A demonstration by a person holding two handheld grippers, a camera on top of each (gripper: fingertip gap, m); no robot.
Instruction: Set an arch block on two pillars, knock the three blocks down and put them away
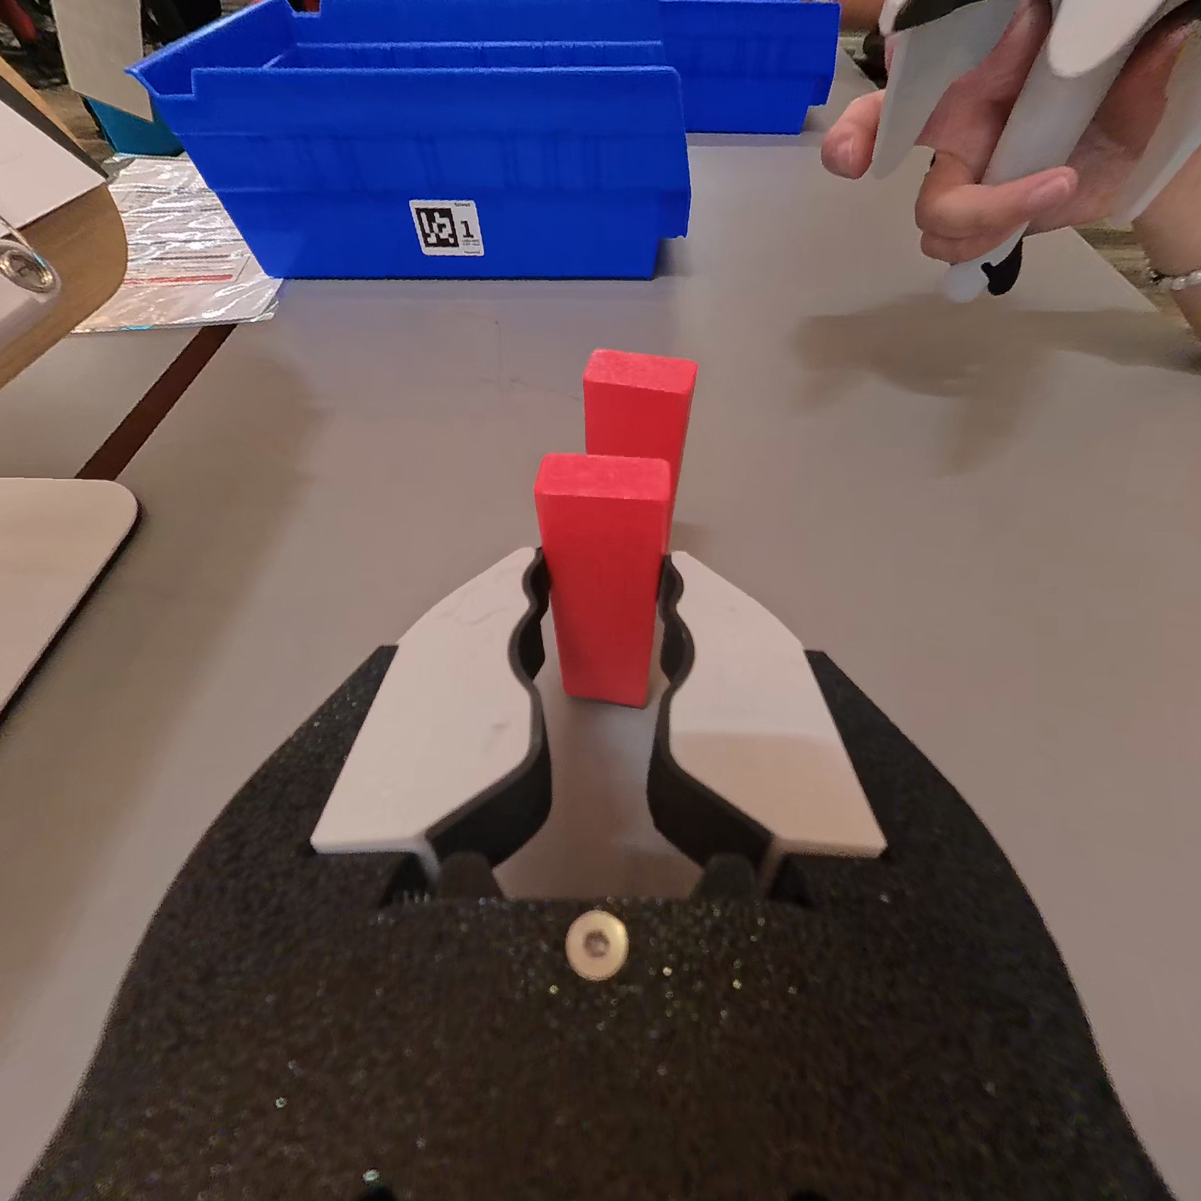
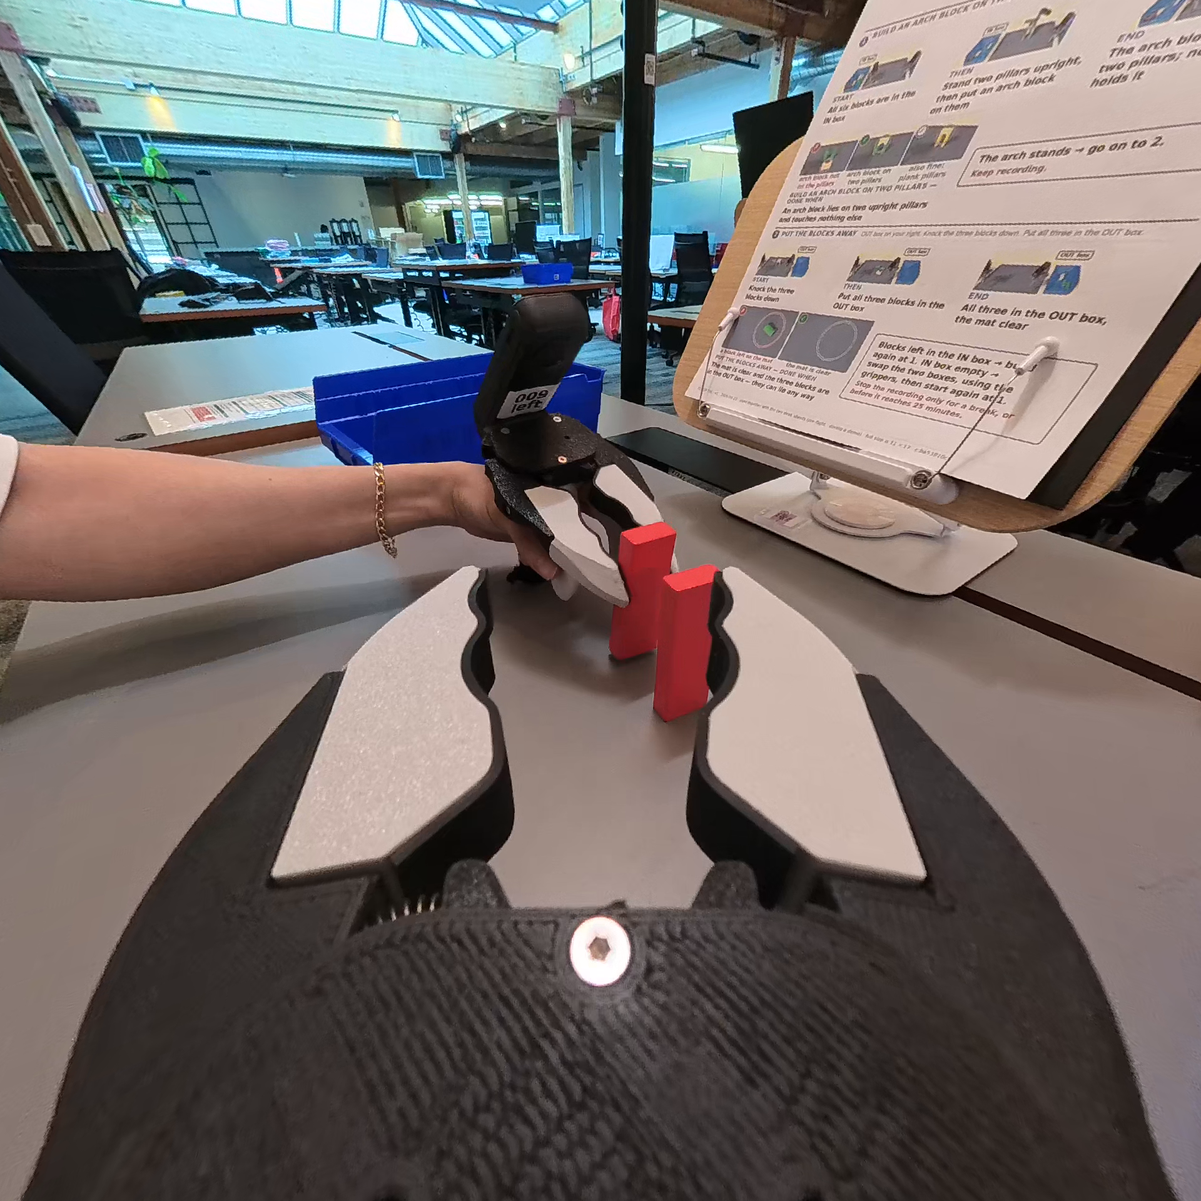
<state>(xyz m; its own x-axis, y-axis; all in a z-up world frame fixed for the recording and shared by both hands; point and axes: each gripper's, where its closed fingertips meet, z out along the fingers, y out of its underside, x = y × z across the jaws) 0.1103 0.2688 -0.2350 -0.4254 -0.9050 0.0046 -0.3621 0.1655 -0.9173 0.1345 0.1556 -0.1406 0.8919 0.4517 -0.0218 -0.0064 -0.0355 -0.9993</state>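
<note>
In the left wrist view, a red block [image 1: 604,578] was seen standing upright on the grey table [image 1: 910,585], pinched low down between the fingers of the left gripper [image 1: 604,572], both dark pads pressed against its sides. A second red block [image 1: 640,406] stood upright just behind it, apart from it. Judging by the matte painted faces and sharp corners, the blocks were probably light, stiff wood, not slippery, but tall and narrow, so easily tipped; a hold on the flat sides around the middle or lower looked safest. A blue bin [image 1: 422,169] carrying a white sticker with a square code and some print was set at the far side, with a second blue bin [image 1: 754,65] behind it. The right gripper [image 1: 955,162] was hung up at top right in a hand [image 1: 988,188]. In the right wrist view, the right gripper [image 2: 601,611] was held fairly wide and empty, the nearer block [image 2: 682,643] just touching or nearly touching its right finger; which could not be told. The left gripper [image 2: 627,559], bearing a small printed label on its handle, was clamped on the farther block [image 2: 640,591]. A printed instruction sheet [image 2: 942,227] with small pictures was propped on a stand [image 2: 871,539] to the right.
</note>
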